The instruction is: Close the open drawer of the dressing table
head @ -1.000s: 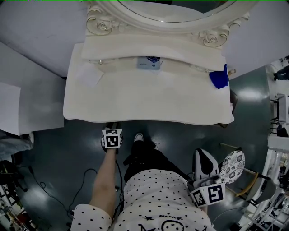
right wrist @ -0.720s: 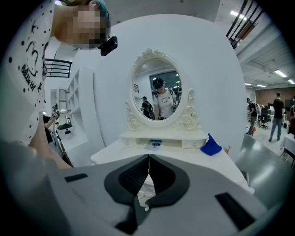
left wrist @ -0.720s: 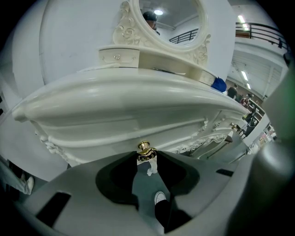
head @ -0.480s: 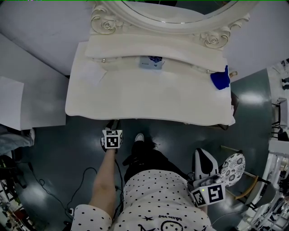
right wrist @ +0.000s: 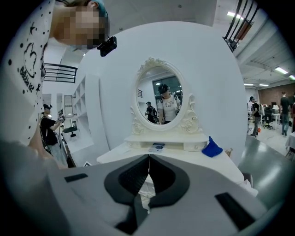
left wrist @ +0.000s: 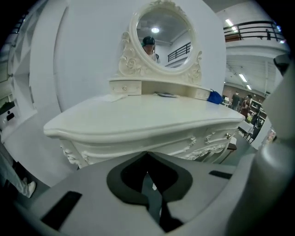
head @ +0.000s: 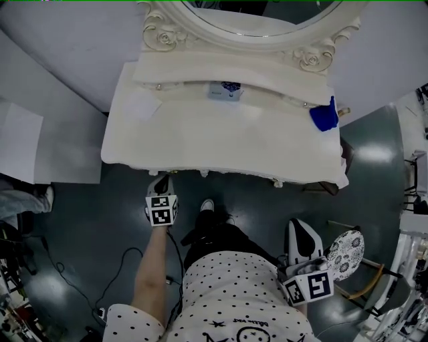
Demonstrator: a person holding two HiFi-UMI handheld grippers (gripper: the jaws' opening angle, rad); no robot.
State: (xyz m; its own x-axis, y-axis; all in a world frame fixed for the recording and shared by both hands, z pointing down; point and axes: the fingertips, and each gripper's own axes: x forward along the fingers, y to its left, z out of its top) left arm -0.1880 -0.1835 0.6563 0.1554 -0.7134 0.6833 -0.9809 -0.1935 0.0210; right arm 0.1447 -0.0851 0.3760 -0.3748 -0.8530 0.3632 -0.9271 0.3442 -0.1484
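Observation:
The white dressing table [head: 221,143] with an oval mirror [head: 254,17] stands ahead of me. In the left gripper view its carved drawer fronts [left wrist: 203,140] with small knobs look flush under the top, and I see no drawer standing out. My left gripper [head: 162,180] is shut and empty, its tips just below the table's front edge, left of centre. From its own camera, the left gripper [left wrist: 147,154] points at the front below the top. My right gripper [head: 302,227] hangs back by my right side, shut with nothing in it, and the right gripper [right wrist: 148,159] faces the table from a distance.
A blue cloth [head: 324,115] lies at the table's right end, a small blue-printed box [head: 223,90] under the mirror shelf, and a white sheet [head: 143,105] at the left. A patterned round seat [head: 344,250] stands at my right. Cables [head: 127,260] run over the dark floor. White panels [head: 27,143] stand at the left.
My left gripper has lifted, and its tips now sit right under the table's front edge. The right gripper has barely moved. The head view has shifted a little.

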